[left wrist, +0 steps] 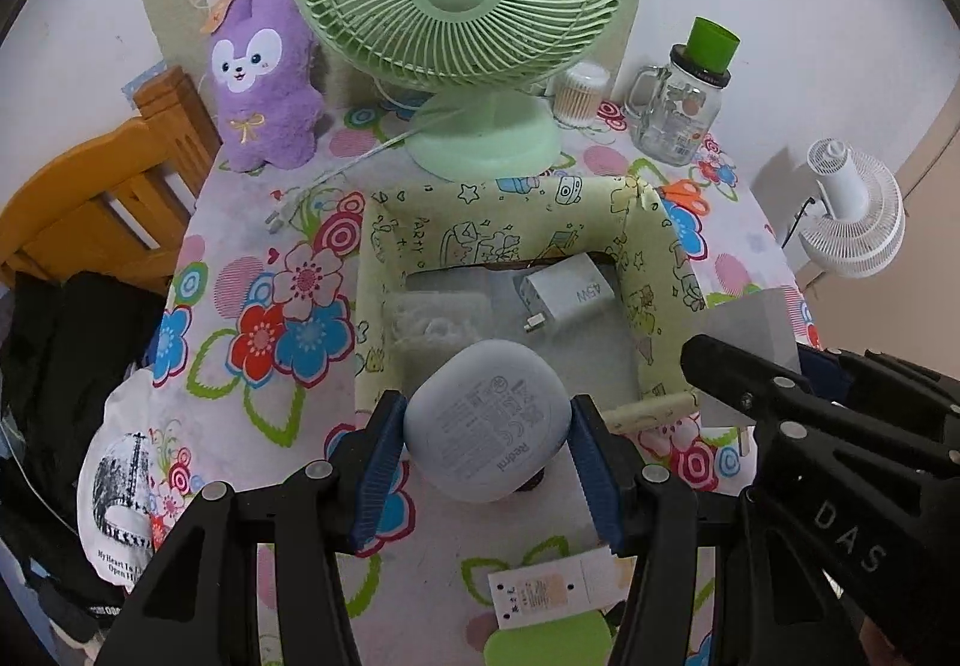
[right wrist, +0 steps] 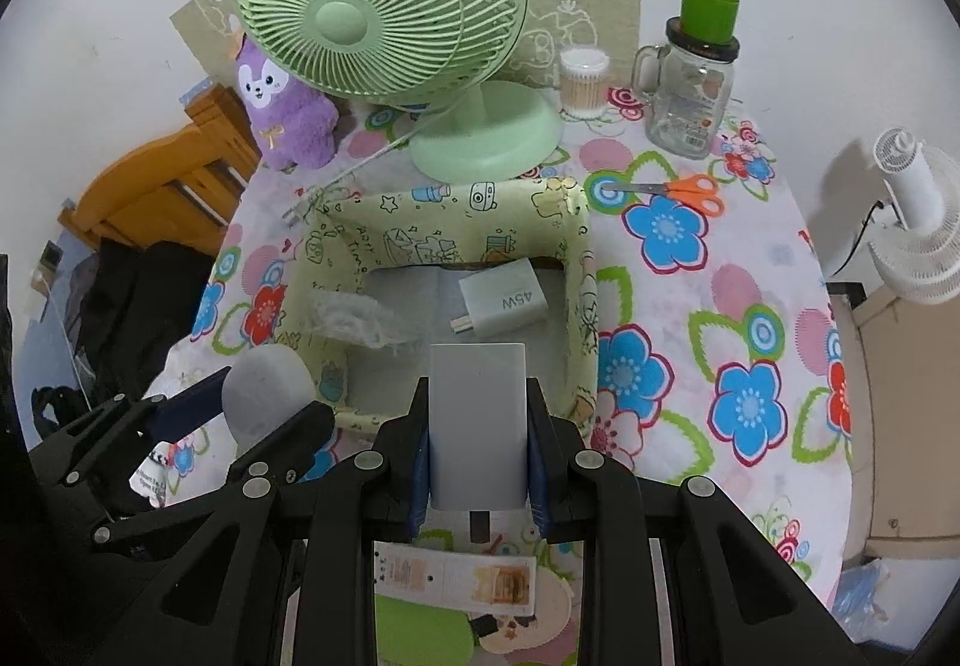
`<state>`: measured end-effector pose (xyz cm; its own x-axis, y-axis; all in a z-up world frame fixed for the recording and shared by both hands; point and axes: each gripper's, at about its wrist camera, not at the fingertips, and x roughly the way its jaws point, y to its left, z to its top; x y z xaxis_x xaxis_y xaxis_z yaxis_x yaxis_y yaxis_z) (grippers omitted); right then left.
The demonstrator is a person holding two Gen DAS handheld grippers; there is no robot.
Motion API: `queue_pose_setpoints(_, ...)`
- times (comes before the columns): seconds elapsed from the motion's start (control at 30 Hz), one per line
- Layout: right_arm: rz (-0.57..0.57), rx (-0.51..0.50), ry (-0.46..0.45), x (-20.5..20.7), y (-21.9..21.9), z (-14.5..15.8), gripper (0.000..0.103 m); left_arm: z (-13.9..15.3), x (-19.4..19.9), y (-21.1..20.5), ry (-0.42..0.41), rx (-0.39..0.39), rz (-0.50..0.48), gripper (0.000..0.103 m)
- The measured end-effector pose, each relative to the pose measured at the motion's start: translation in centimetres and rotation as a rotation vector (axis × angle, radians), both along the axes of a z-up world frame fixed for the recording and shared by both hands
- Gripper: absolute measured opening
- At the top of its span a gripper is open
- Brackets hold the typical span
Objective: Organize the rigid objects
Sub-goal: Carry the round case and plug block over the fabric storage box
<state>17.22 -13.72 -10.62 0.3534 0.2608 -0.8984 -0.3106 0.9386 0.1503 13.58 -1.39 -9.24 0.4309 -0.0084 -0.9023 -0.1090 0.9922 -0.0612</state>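
My left gripper (left wrist: 486,444) is shut on a pale blue rounded earbud case (left wrist: 486,420), held over the near edge of the yellow-green patterned box (left wrist: 651,258). It also shows in the right wrist view (right wrist: 267,390). My right gripper (right wrist: 478,426) is shut on a grey flat power bank (right wrist: 478,414), held at the box's (right wrist: 576,270) near edge. Inside the box lie a white 45W charger (left wrist: 567,294) (right wrist: 501,303) and a clear plastic bag (left wrist: 432,318) (right wrist: 354,318).
A green desk fan (left wrist: 462,12), a purple plush toy (left wrist: 264,72), a cotton swab tub (left wrist: 579,93) and a glass jar with a green cup (left wrist: 681,114) stand behind the box. Orange scissors (right wrist: 678,189) lie to the right. A wooden chair (left wrist: 102,186) stands at the left.
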Motion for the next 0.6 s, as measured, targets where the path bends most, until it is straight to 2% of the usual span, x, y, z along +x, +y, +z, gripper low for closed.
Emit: queue_pose_setpoints(0.6, 0.032, -0.022, 0.054, 3.7, 2.2, -2.9, 0.029, -3.1, 3.1, 1.9, 0.066, 0.002, 0.035, 0.056)
